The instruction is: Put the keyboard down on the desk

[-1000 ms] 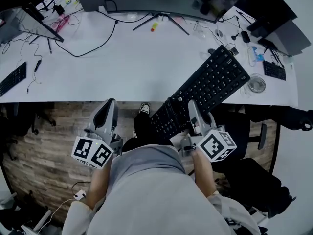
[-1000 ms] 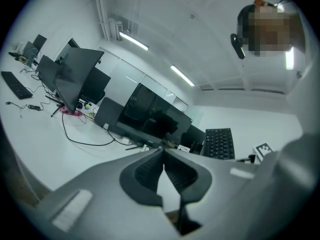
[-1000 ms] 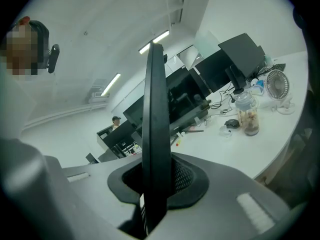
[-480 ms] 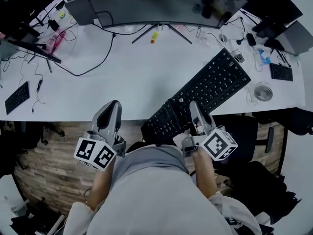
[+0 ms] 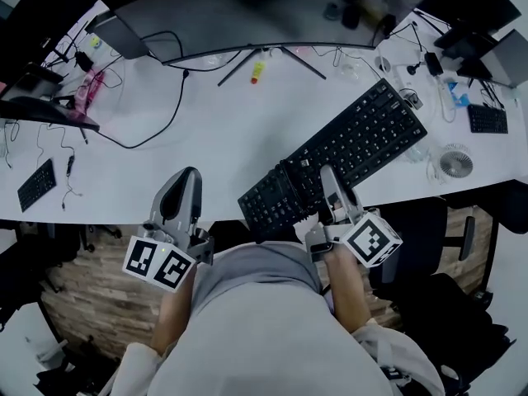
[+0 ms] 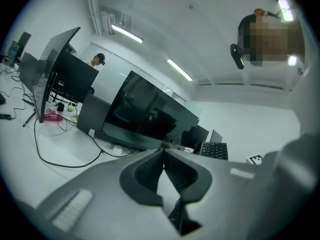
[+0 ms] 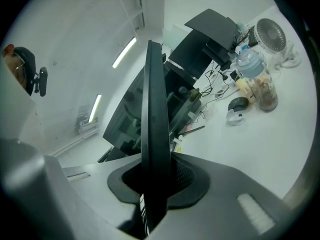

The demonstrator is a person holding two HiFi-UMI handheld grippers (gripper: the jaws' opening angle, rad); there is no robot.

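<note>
White desk (image 5: 206, 130) carries a wide monitor (image 5: 247, 11); wood-plank floor (image 5: 82, 291) below; strip lights (image 6: 178, 69) on white ceiling (image 6: 200, 24).

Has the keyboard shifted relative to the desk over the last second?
Yes. The keyboard, clamped in the right gripper, has moved forward over the desk: much less of its near end now overhangs the desk's front edge than before.
</note>
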